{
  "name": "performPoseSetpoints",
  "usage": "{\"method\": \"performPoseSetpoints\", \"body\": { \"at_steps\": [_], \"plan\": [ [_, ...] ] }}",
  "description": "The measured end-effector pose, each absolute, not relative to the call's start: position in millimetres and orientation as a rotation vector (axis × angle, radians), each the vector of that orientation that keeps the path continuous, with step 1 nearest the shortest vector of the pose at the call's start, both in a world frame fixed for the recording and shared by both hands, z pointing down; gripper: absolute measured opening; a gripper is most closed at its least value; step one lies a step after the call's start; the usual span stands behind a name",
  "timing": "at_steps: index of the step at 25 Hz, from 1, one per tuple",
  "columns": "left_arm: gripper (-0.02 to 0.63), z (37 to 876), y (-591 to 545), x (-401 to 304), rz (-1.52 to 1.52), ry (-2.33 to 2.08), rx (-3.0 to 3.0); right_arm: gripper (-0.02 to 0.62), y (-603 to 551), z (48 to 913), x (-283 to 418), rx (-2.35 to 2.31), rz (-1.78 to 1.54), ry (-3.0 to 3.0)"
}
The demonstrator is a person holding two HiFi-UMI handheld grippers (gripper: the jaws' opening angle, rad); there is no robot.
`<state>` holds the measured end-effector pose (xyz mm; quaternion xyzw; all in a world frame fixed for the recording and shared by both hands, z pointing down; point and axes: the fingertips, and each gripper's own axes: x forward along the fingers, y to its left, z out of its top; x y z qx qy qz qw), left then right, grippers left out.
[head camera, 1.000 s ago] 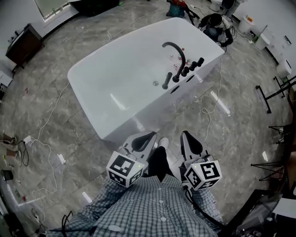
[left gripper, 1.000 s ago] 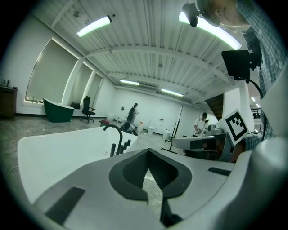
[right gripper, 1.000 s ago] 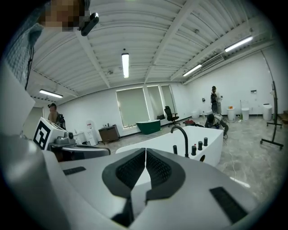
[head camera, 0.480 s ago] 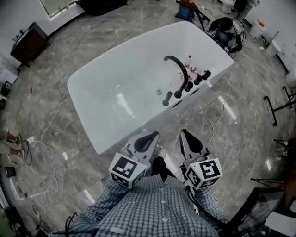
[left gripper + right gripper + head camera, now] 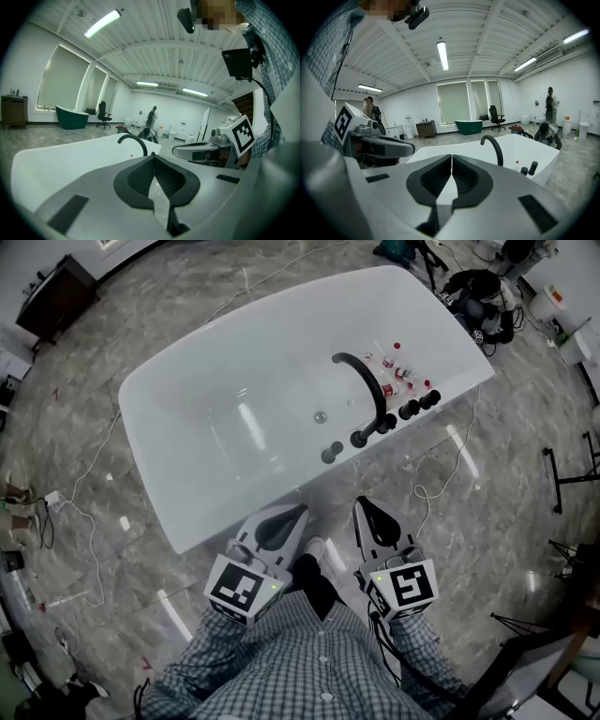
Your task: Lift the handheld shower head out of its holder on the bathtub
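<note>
Among the small black fittings (image 5: pixel 384 423) on the bathtub (image 5: pixel 206 409) rim the handheld shower head cannot be told apart, and the red-capped bottles (image 5: pixel 401 373) beside them are too small to be identified.

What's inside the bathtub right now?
A drain on the bathtub floor and small red-capped bottles near the black spout. The spout's arc covers a strip of basin beneath it.

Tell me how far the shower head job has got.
Done: nothing visible. The black shower head appears seated upright on the rim of the bathtub, beside the faucet.
In hand: the left gripper and right gripper are both shut and empty, short of the tub.
Left: reach over the rim, open one gripper, grip the head and lift it out.
</note>
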<state>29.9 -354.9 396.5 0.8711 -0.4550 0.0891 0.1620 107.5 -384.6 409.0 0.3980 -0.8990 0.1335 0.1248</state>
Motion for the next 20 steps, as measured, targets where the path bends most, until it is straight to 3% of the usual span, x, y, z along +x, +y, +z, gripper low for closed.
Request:
{"method": "performPoseSetpoints", "body": {
  "at_steps": [20],
  "plan": [
    [-0.002, 549.9, -406.2, -11.2, 0.328, -1.255, 2.458, 0.017, -446.3, 576.2, 84.0, 1.177, 0.459, -2.478]
  ]
}}
